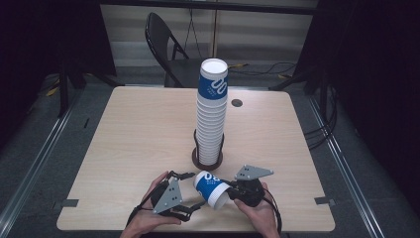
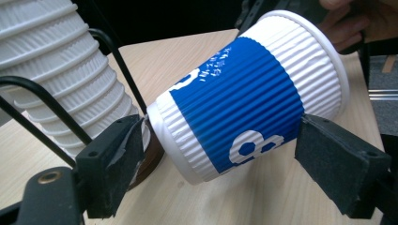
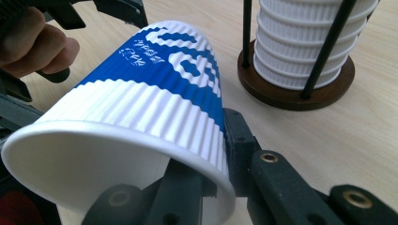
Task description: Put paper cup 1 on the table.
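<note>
Pinching the cup rim, right gripper.

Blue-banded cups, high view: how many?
2. One tops the cup stack in the holder: top cup. The other, the held cup, is pinched at its rim by the right gripper. Stacked cups' bands are hidden.

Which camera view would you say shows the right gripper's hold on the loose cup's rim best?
The right gripper view: the right gripper pinches the cup wall at its rim. The high view shows it small; the left gripper view shows the cup's side, not the pinch.
</note>
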